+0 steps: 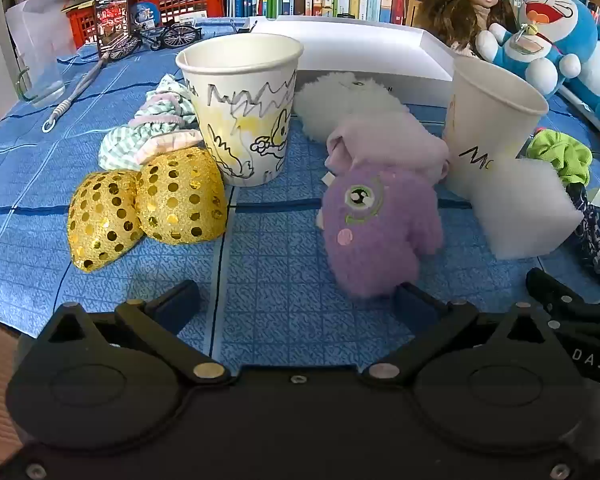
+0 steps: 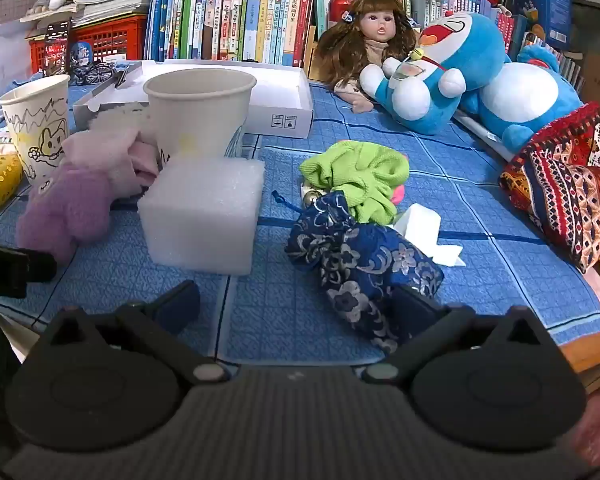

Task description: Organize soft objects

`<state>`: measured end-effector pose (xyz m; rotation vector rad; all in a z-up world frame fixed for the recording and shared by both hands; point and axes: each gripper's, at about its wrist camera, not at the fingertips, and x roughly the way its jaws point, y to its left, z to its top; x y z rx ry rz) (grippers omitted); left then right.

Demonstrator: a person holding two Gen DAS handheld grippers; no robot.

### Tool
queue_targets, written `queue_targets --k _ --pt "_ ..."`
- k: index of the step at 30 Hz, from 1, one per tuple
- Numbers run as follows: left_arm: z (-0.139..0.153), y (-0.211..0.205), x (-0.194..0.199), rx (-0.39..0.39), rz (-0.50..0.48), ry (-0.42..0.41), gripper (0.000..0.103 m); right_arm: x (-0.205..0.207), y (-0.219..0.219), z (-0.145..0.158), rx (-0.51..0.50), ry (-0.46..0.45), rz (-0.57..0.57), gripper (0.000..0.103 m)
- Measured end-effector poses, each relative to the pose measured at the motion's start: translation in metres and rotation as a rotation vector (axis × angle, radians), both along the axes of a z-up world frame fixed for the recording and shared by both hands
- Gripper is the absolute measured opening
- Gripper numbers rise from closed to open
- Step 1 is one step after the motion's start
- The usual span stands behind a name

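Blue cloth (image 2: pixel 480 184): pouch (image 2: pixel 364 256) lengthwise toward camera

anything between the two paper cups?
Yes: in the left wrist view, a white fluffy plush and a pale pink soft piece fill the gap between the doodled cup and the plain cup.

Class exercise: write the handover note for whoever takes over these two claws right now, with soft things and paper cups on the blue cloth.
Left claw: open, empty, low over the cloth, purple plush just ahead.
Right claw: open, empty, navy floral pouch at its right finger.
Also loose: gold sequin pieces, white foam block, green scrunchie.
Cups: drawn-on cup and plain cup stand upright; their insides cannot be seen.
Done: nothing visibly sorted. Left: every soft thing.
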<state>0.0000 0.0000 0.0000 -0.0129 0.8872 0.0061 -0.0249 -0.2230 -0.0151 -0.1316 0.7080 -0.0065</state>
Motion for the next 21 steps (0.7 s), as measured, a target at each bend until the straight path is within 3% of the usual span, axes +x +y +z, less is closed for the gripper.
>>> queue_targets --k 21 --pt "-0.0001 -0.0001 0.0001 0.002 0.0 0.008 0.103 0.0004 0.0007 0.0002 -0.003 0.005 0.001 0.103"
